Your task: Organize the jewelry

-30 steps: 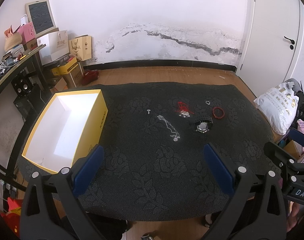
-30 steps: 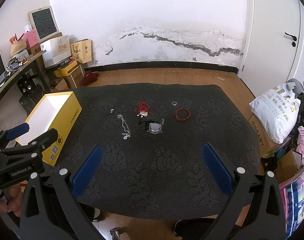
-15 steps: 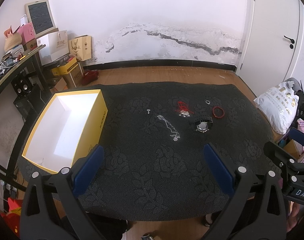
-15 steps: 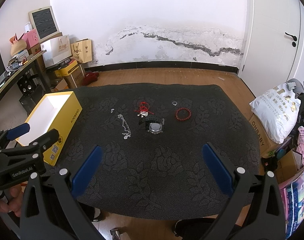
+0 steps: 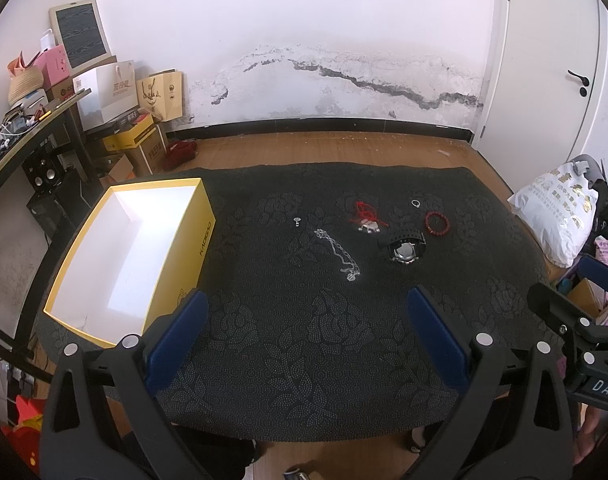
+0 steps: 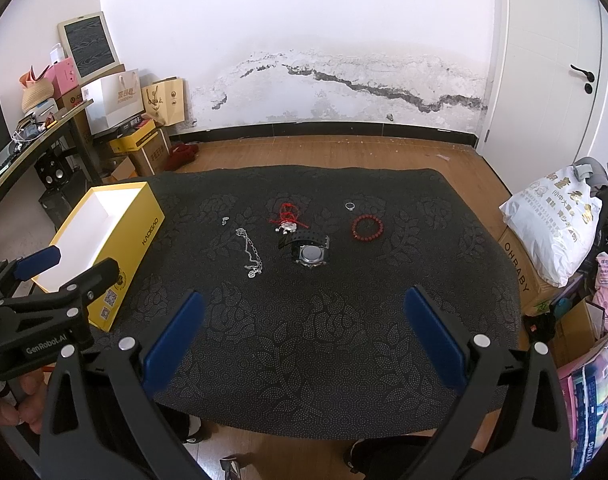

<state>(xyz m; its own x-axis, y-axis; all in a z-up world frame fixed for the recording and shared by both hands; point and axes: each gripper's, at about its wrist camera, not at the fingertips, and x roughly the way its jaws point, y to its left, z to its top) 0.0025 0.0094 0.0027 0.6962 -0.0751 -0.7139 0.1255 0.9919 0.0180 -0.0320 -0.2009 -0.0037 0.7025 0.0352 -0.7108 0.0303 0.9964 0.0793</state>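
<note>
Left wrist view: left gripper (image 5: 304,314) is spread wide and empty, hovering over the near edge of the black cloth (image 5: 288,344). The yellow box (image 5: 184,236) sits ahead to its left, white interior bare. All jewelry lies ahead and slightly right, well apart from the fingers. Judged step: start of task, nothing boxed yet.

Right wrist view: right gripper (image 6: 304,312) is likewise released, holding nothing. Count ahead: one silver chain (image 6: 251,254), one watch (image 6: 310,250), one red cord charm (image 6: 287,217), one red bead bracelet (image 6: 367,227), one ring (image 6: 349,206), one small silver piece (image 6: 224,221); six items. Next move likely calls for a low reach forward and a fine pinch, then transfer left to the box.
</note>
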